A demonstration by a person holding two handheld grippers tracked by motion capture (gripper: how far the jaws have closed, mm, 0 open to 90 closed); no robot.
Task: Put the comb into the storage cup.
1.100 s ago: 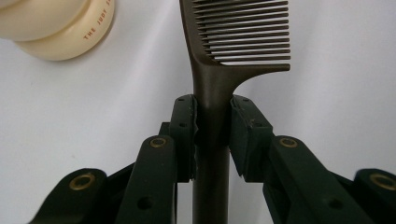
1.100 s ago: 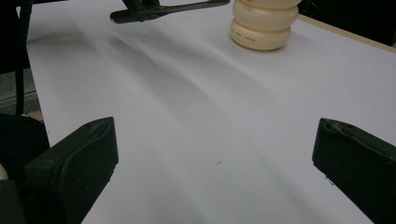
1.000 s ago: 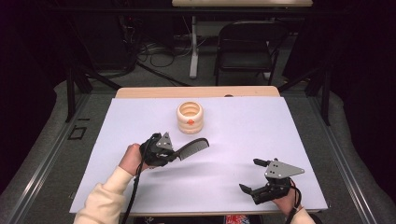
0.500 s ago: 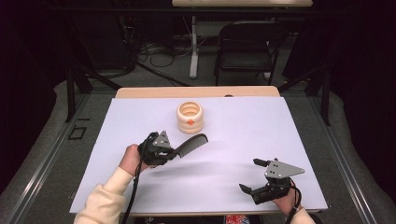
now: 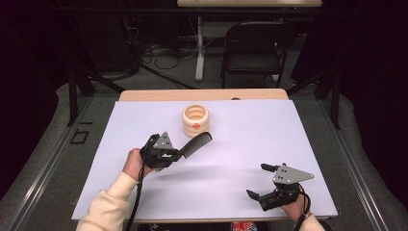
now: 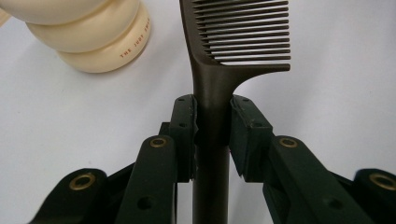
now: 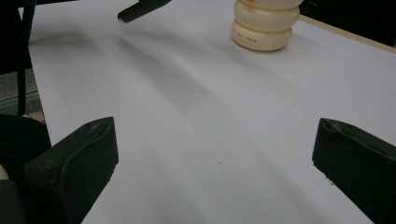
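Brown comb (image 6: 212, 84) between left tongs (image 6: 212, 135)

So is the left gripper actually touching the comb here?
Touching. The left gripper view shows both jaws of the left gripper pressed against the comb handle.

Table (image 5: 308, 144): white top, wooden strip along the far edge. Folding chair (image 5: 255, 45): dark, stands on the floor beyond the table. Cables (image 5: 159, 53): loose on the grey floor, left of a pale upright post (image 5: 199, 48).
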